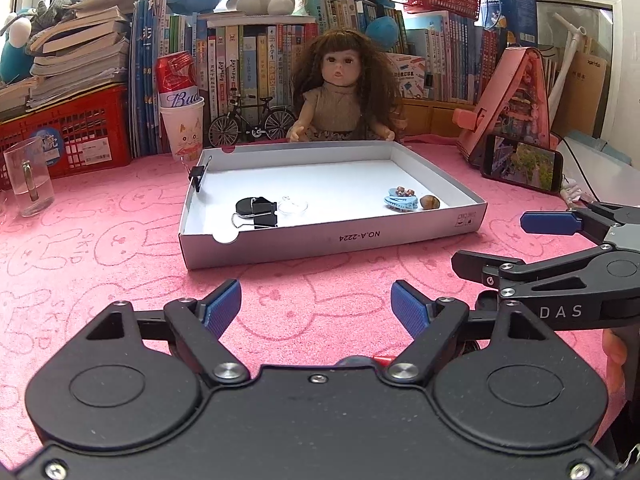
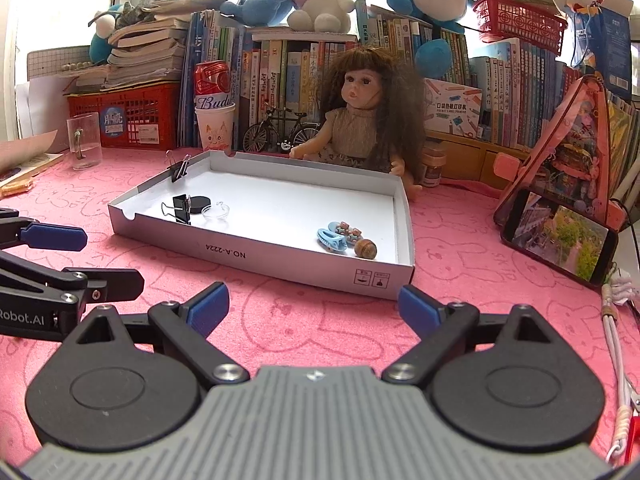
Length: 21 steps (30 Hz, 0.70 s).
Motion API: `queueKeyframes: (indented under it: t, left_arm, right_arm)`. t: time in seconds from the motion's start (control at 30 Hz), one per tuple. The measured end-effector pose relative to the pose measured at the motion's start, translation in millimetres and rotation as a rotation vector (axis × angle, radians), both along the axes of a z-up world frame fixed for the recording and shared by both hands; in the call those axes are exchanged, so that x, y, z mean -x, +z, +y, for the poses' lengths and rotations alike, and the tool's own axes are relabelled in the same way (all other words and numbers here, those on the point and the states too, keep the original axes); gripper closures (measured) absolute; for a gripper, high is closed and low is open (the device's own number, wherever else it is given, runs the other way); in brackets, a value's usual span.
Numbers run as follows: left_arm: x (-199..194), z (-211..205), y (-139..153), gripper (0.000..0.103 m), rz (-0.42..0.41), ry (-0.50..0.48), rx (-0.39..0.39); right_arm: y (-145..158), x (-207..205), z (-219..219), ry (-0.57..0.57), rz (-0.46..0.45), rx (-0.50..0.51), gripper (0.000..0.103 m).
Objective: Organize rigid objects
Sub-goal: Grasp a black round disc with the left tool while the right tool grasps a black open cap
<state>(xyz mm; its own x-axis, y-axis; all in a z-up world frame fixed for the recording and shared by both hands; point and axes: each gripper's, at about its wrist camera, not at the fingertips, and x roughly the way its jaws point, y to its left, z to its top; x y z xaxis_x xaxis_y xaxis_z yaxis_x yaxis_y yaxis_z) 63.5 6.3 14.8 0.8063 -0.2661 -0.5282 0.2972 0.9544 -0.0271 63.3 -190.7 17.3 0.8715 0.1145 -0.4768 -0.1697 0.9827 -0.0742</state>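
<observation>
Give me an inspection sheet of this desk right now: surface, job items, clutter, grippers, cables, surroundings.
Surface: pink bunny-print cloth, covering the desk.
Job's things: white box tray holding a black binder clip, black disc, clear dish, blue hair clips and a brown bead; a second binder clip is clipped on the tray's left wall.
Clutter: doll, toy bicycle, can in paper cup, glass mug, phone.
Grippers: left gripper and right gripper open, empty, short of the tray.
Cables: white cord at right edge.
Surroundings: books, red baskets, plush toys, window behind.
</observation>
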Motion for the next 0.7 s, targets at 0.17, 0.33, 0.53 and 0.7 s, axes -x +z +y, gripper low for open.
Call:
queueKeyframes:
  t: [0.17,0.33,0.53,0.7]
  left_arm:
    - [13.1,0.3,-4.3,0.023,0.006,-0.015,-0.001]
    - [25.5,3.1,-4.7,0.032,0.011,-0.031,0.011]
    - [39.7,1.6,-3.7,0.041,-0.001,-0.056,0.003]
    - [46.2,1.1,-7.5,0.050,0.018,-0.070,0.006]
  right_arm:
    - [-3.8,11.0,-2.3,0.007,-0.007,-0.016,0.007]
    - [-8.3,24.1,-2.3,0.023,-0.017,-0.015,0.013]
    - [-14.1,35.0,-1.4,0.044,-0.012,-0.007,0.021]
    - [-20.0,38.6,-3.3,0.037,0.014,-0.018,0.030]
